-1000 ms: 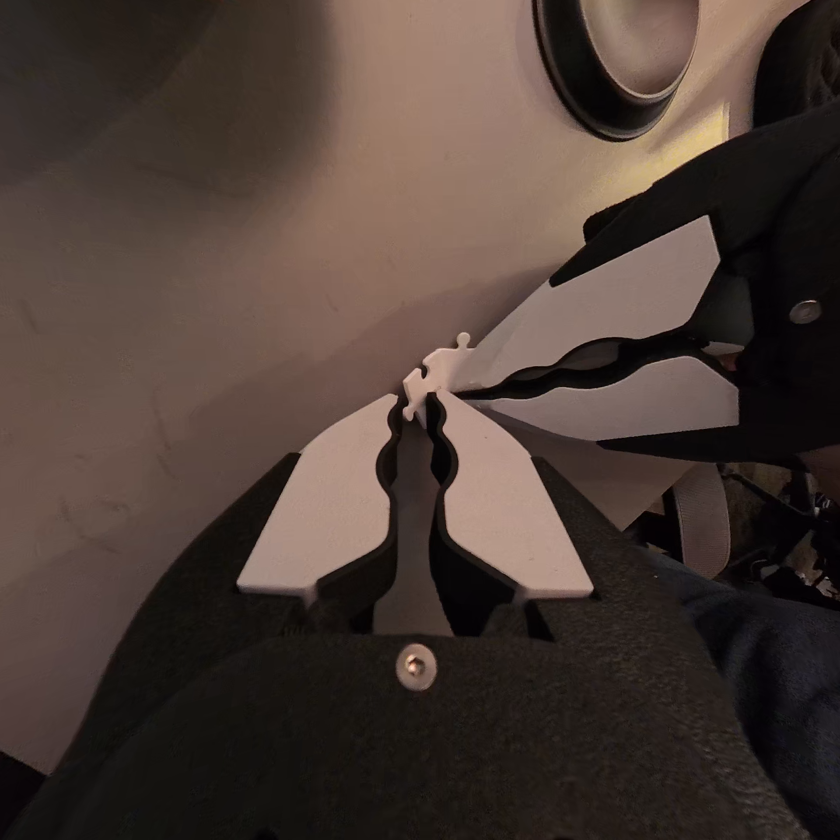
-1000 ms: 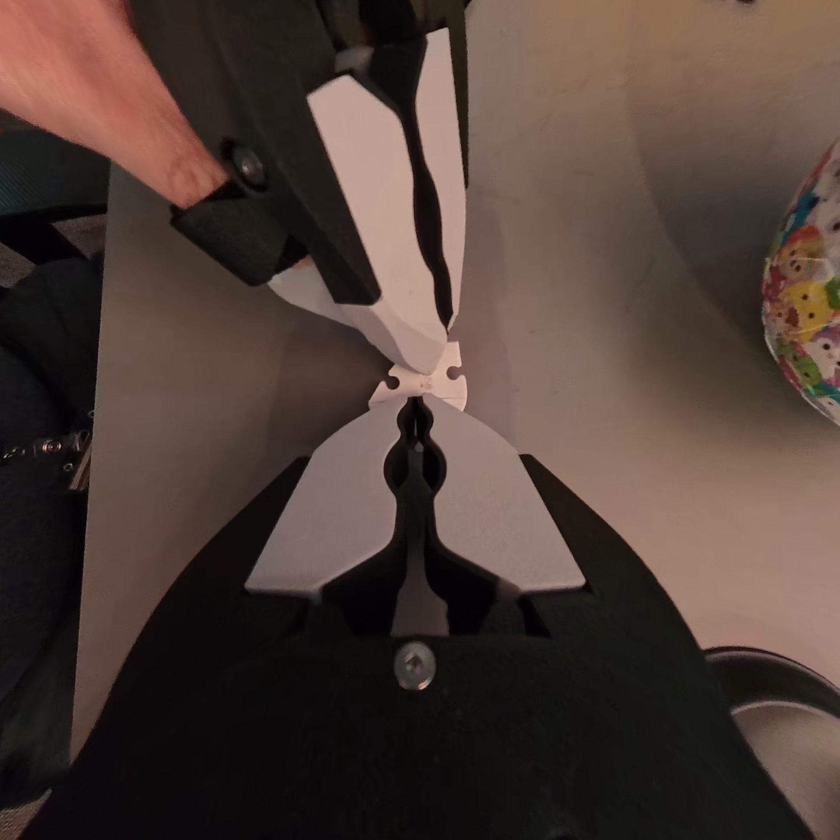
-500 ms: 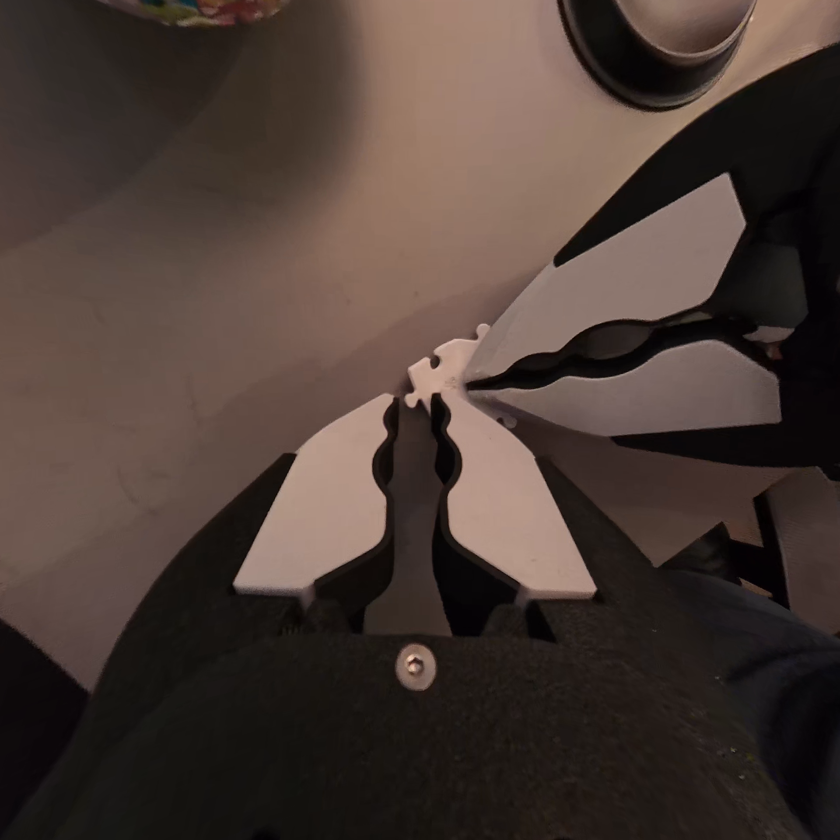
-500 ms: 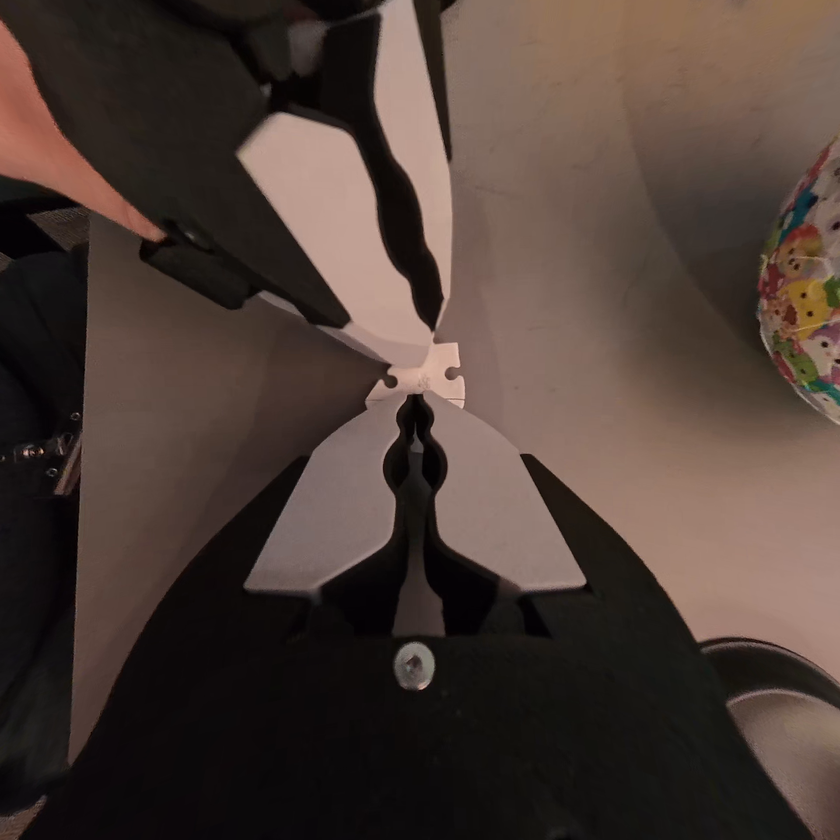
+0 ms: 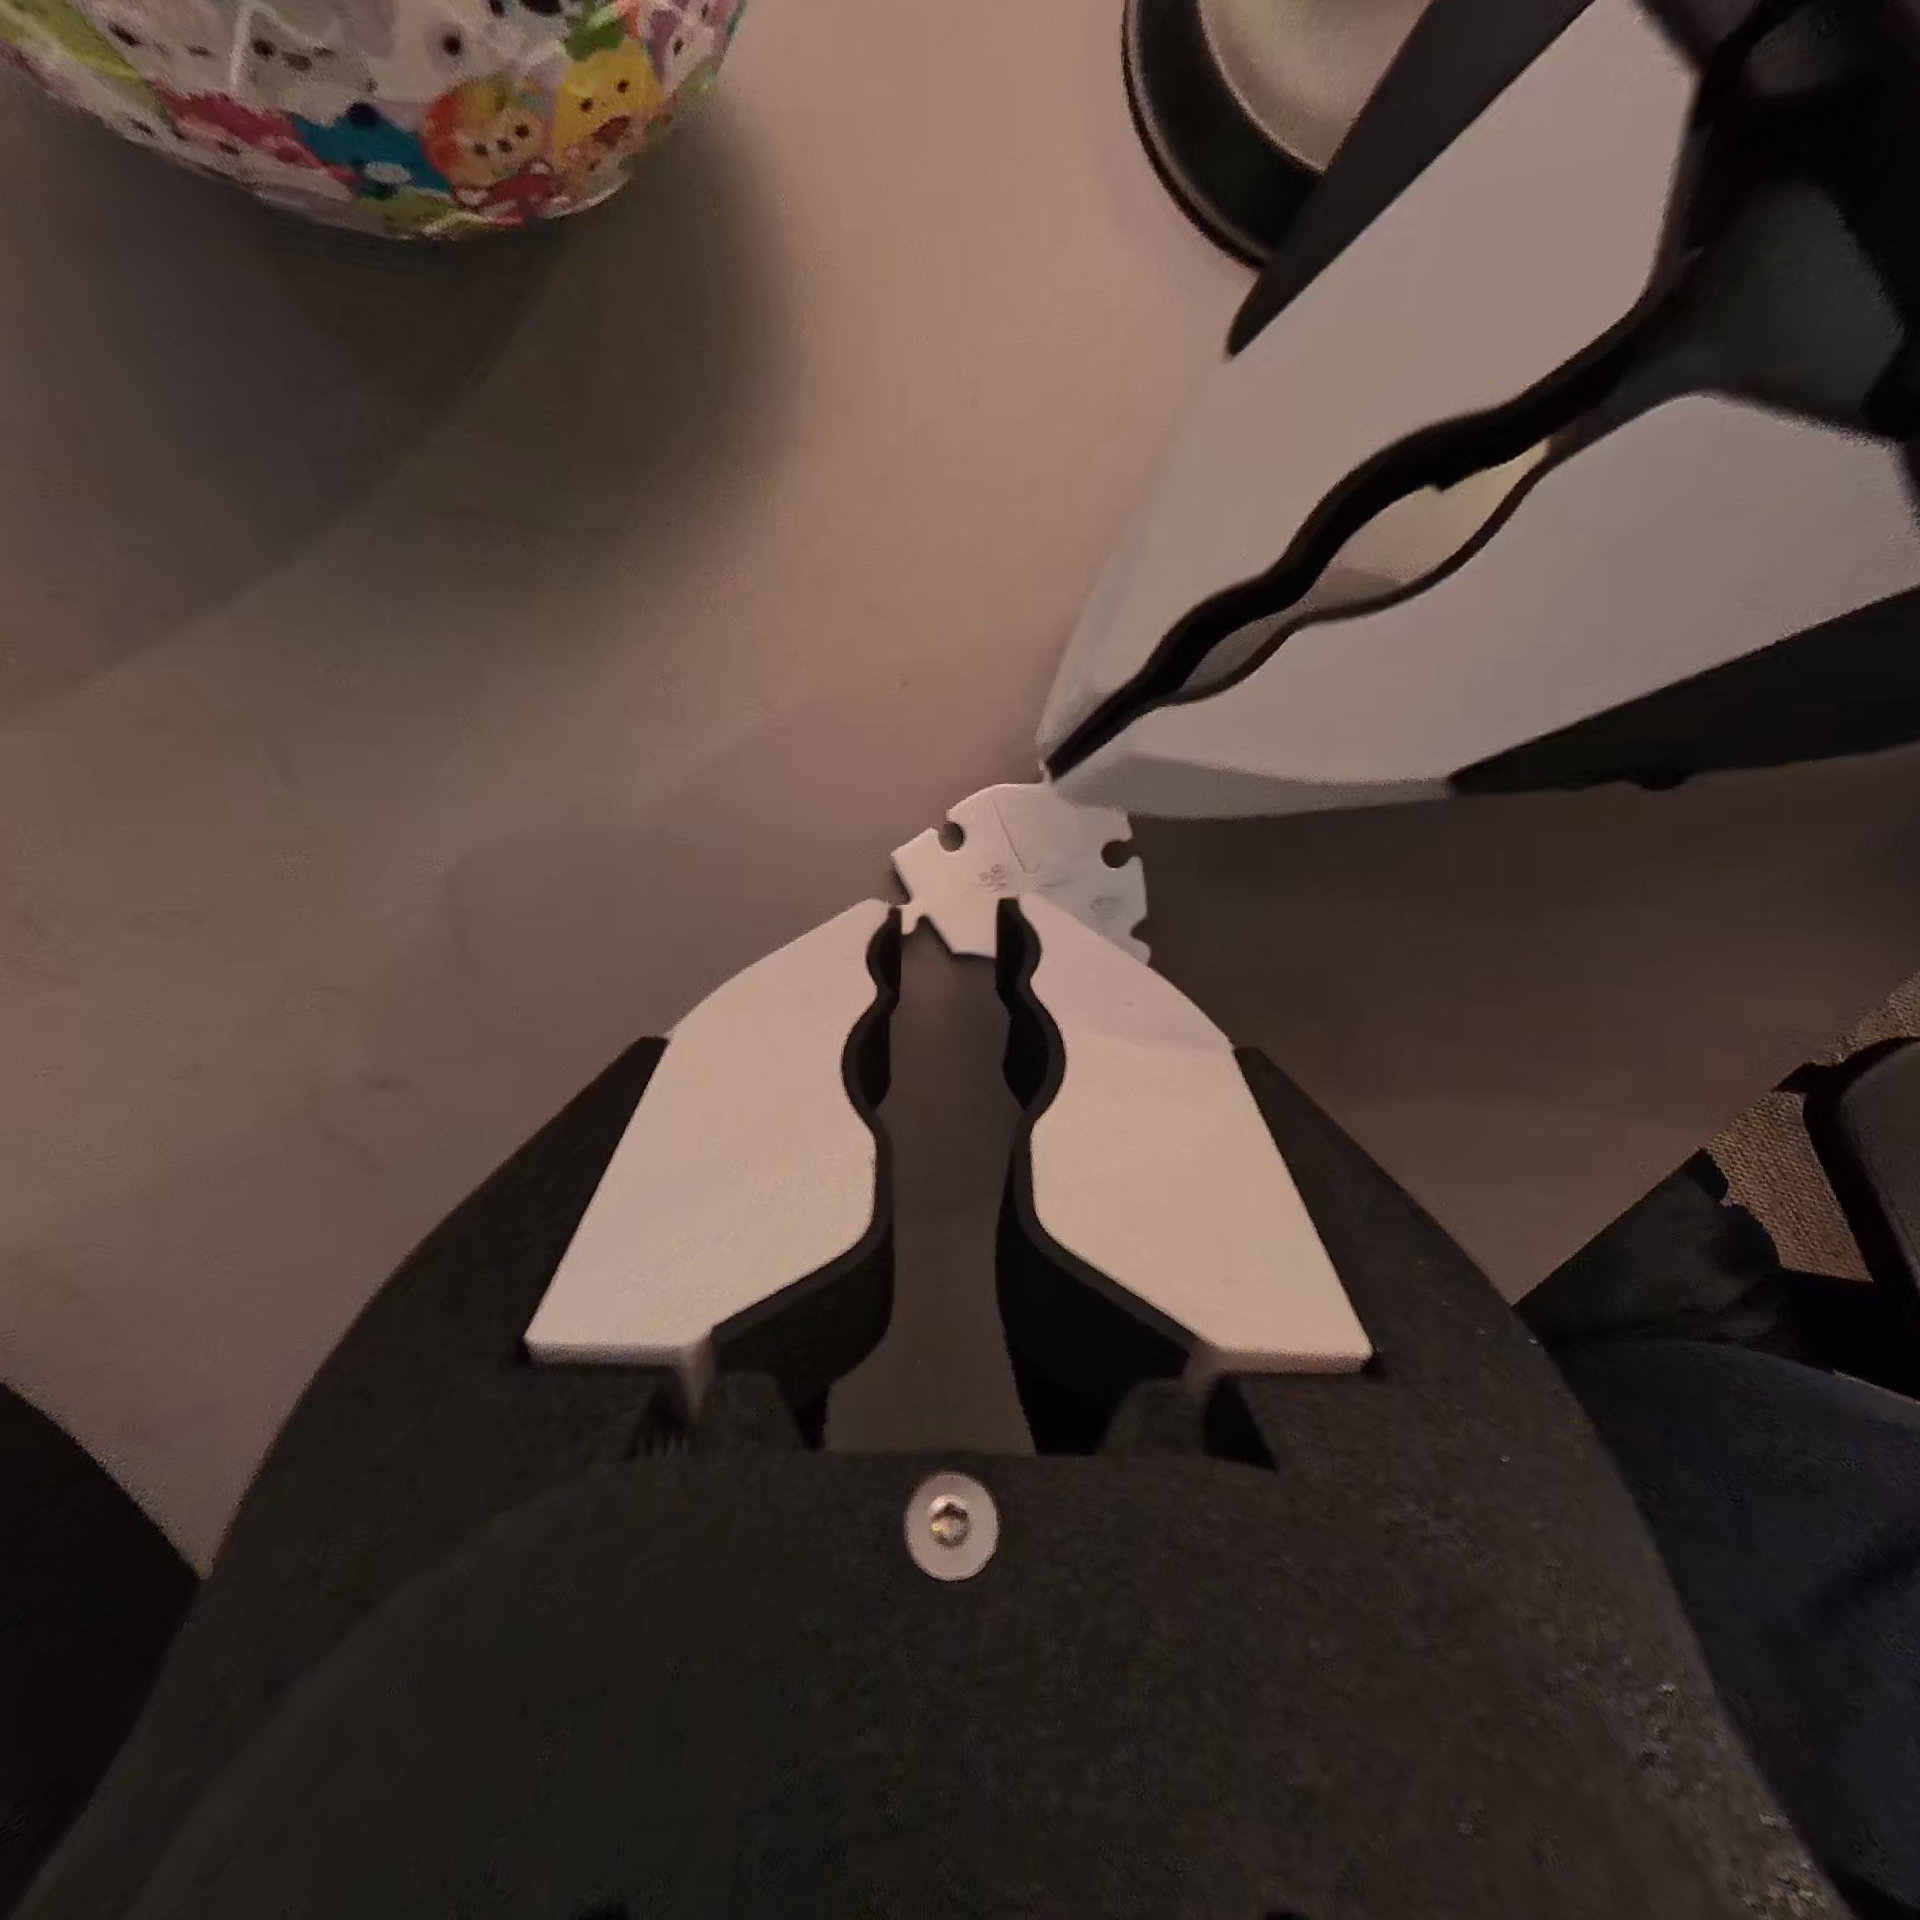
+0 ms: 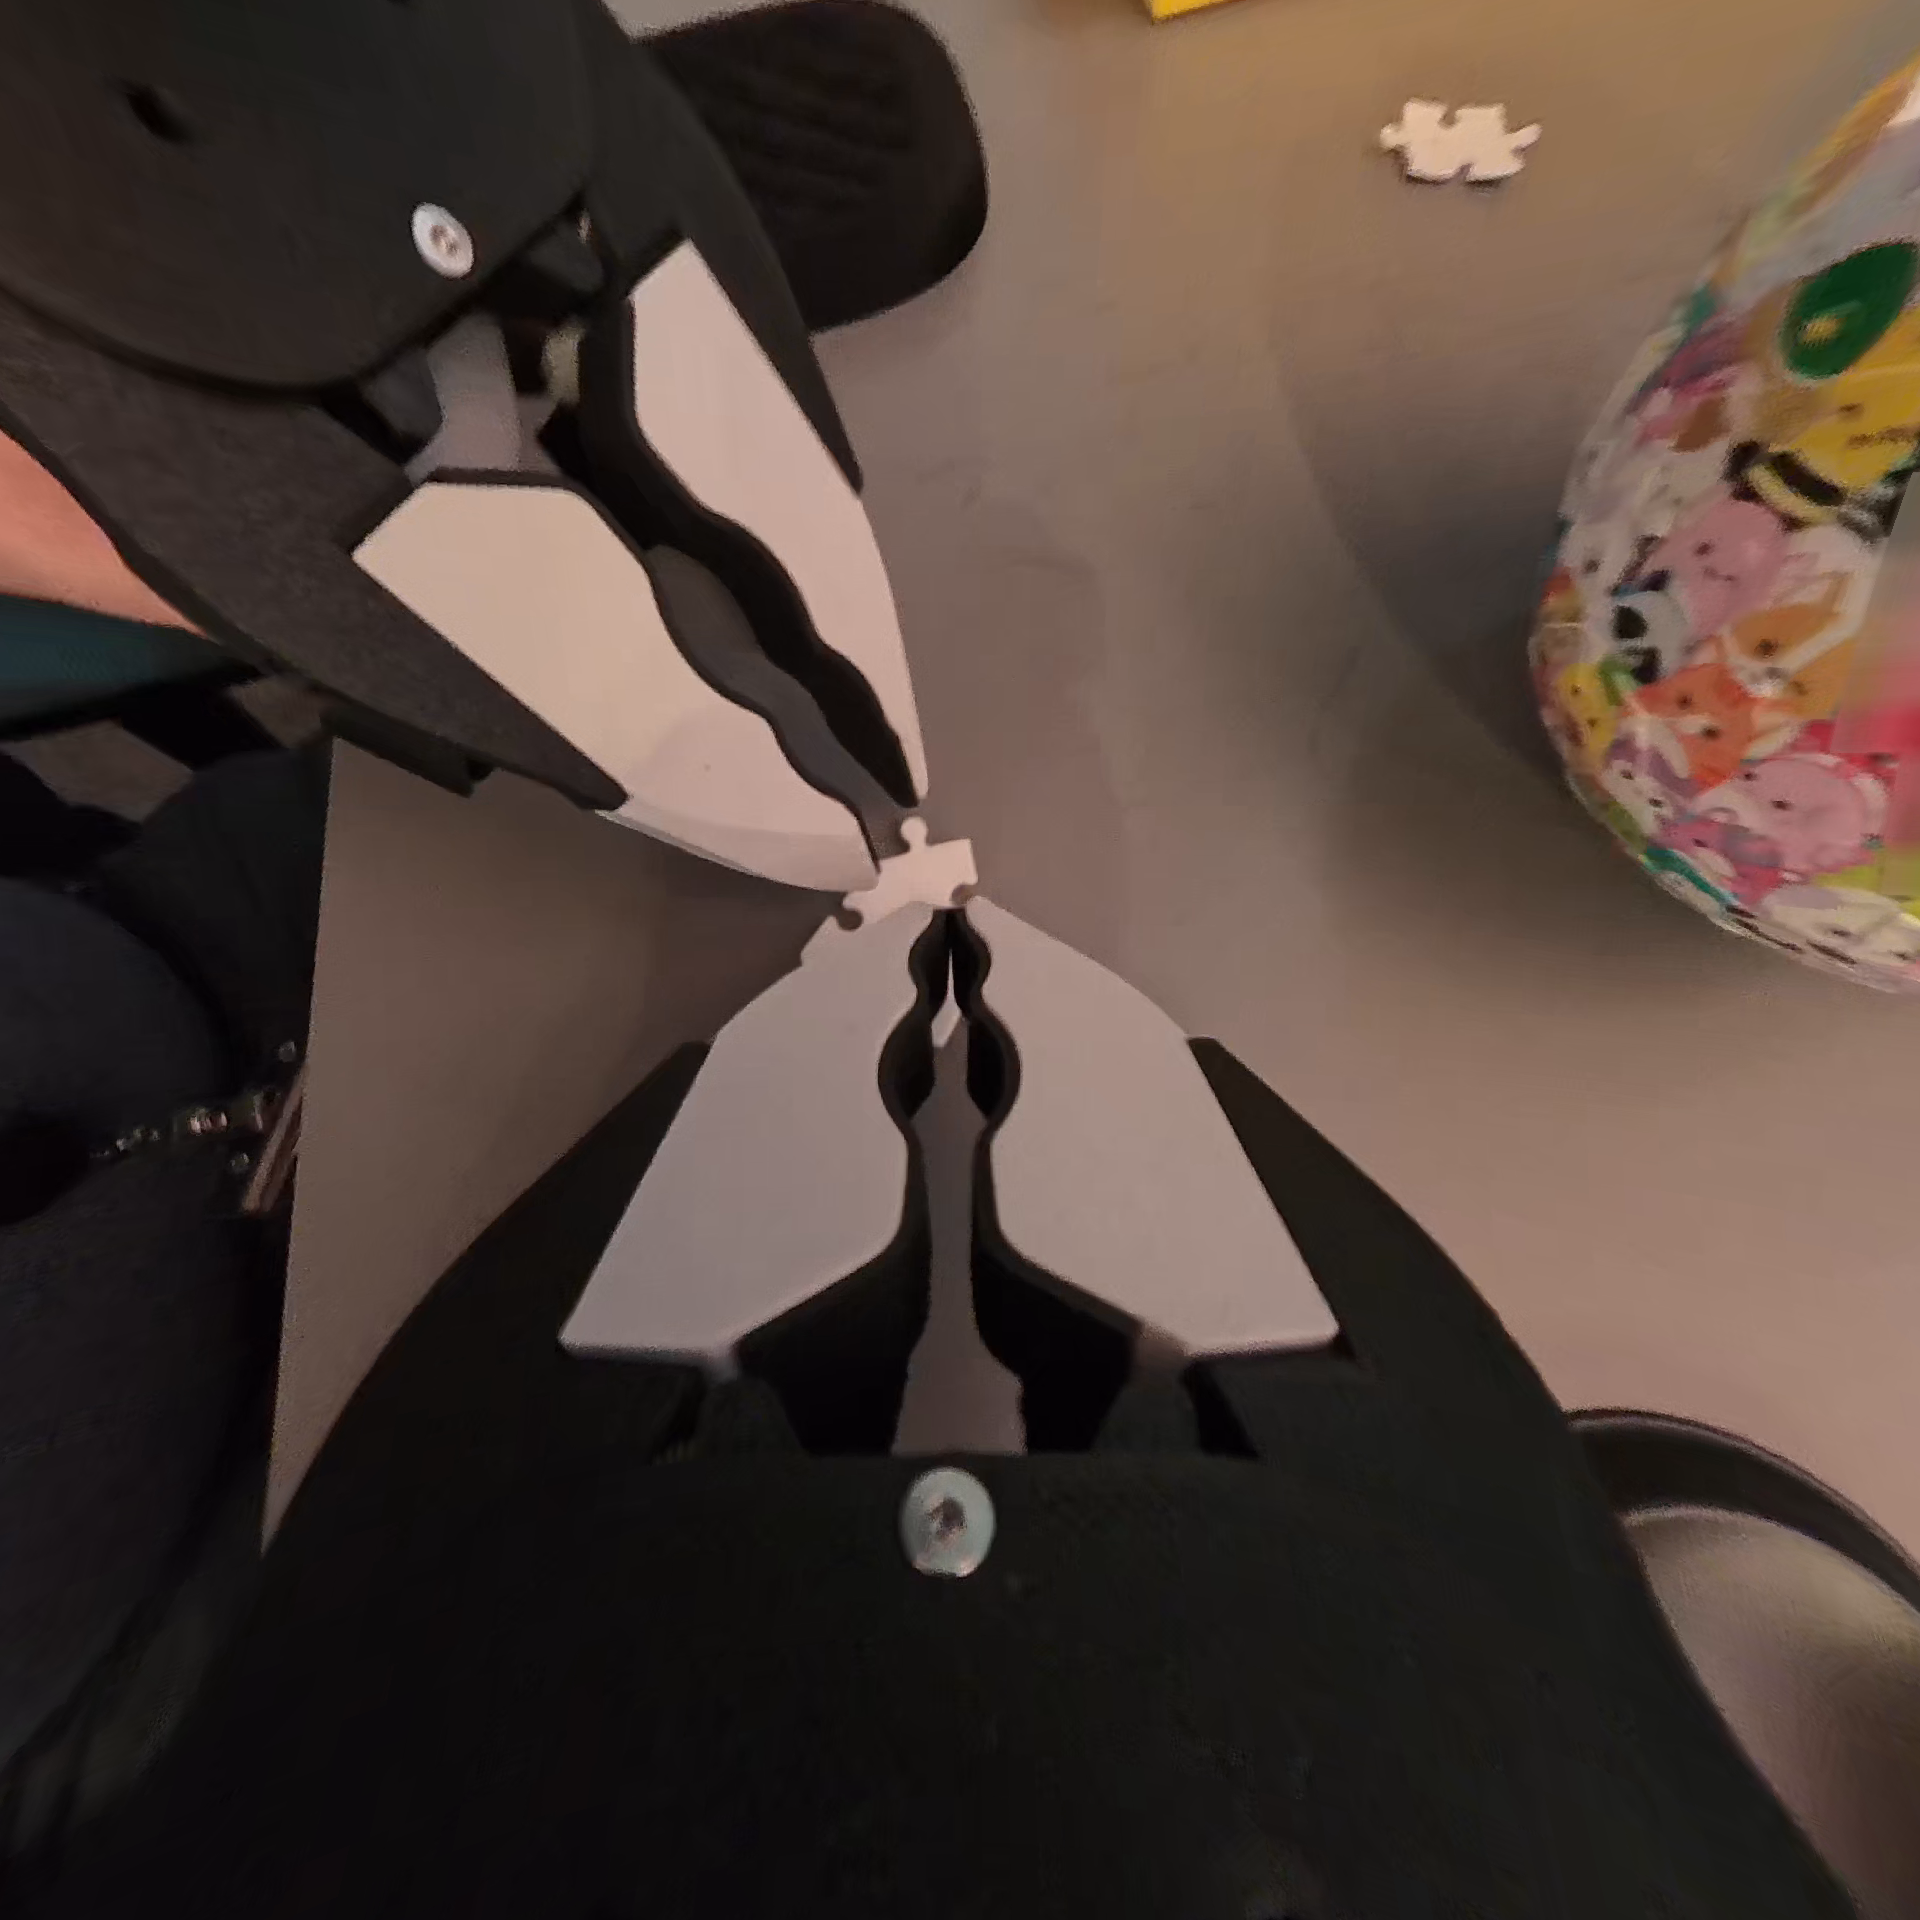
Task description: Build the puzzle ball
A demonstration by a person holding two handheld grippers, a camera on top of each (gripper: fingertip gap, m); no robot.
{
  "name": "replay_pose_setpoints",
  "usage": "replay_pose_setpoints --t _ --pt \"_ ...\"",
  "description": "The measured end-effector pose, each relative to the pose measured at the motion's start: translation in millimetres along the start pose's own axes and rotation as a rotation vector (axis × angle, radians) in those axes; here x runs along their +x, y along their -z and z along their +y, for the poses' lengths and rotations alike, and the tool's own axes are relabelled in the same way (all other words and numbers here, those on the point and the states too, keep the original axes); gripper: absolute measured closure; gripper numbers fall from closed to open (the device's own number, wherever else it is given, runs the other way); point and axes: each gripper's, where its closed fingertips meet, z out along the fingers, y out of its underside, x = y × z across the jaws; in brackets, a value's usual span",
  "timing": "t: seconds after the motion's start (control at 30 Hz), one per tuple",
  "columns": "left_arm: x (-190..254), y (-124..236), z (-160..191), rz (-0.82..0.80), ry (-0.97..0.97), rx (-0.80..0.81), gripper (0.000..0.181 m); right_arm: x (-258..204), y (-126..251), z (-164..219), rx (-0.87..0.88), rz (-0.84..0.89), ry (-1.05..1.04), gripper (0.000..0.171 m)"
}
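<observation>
A small white puzzle piece (image 5: 997, 862), blank side showing, sits between both gripper tips above the grey table. My right gripper (image 6: 948, 920) is shut on the edge of the piece (image 6: 925, 868); in the left wrist view it (image 5: 1049, 764) comes in from the upper right. My left gripper (image 5: 940, 920) is a little open, with a corner of the piece in the gap and partly hidden by its right finger. In the right wrist view it (image 6: 896, 831) comes in from the upper left and touches the piece's knob. The colourful puzzle ball (image 5: 416, 104) (image 6: 1745, 623) stands on the table.
A loose white puzzle piece (image 6: 1460, 140) lies at the far side of the table. A dark-rimmed round dish (image 5: 1226, 125) (image 6: 1766, 1558) stands near the ball. The table edge (image 6: 312, 1039) runs along the left, with a black chair back (image 6: 831, 156) beyond. My left and right fingertips are right by each other.
My left gripper's jaws have widened. The piece now faces the left camera flat. Both grippers have shifted, and the ball has come into the left wrist view.
</observation>
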Motion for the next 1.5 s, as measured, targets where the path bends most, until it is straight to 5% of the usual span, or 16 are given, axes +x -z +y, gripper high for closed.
replay_pose_setpoints --t 0.43,0.77,1.5 --pt "6.6 -9.9 2.6 0.017 -0.064 -0.032 0.177 -2.6 -23.8 16.0 -0.141 0.027 0.093 0.169" --pt "2.7 -4.6 7.4 0.041 -0.014 -0.021 0.172 -5.6 -13.6 7.6 -0.018 -0.031 0.011 0.169" --pt "-17.0 7.8 4.9 0.083 0.083 0.037 0.172 -13.7 -22.9 19.8 -0.262 0.003 0.123 0.169"
